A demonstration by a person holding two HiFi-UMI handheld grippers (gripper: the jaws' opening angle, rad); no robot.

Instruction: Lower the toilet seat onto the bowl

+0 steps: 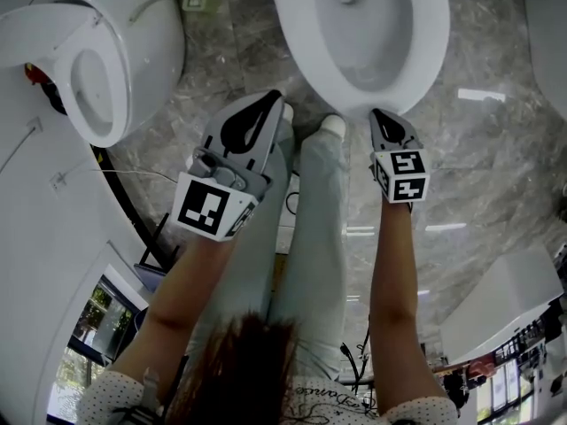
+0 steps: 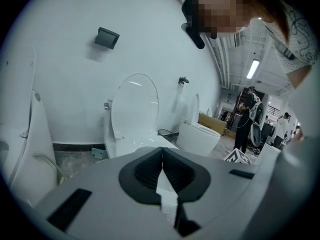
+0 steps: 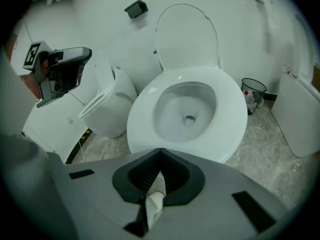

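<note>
The toilet bowl (image 3: 176, 115) stands just ahead of and below the right gripper (image 1: 382, 119), with the toilet seat (image 3: 233, 115) lying flat on its rim and the lid (image 3: 186, 34) upright behind. A second toilet (image 3: 102, 109) sits beyond the left gripper (image 1: 269, 101). Both grippers are closed and empty, near the bowl's front edge without touching it.

The left tongs (image 1: 273, 97) and right tongs (image 1: 378, 113) are closed.
</note>
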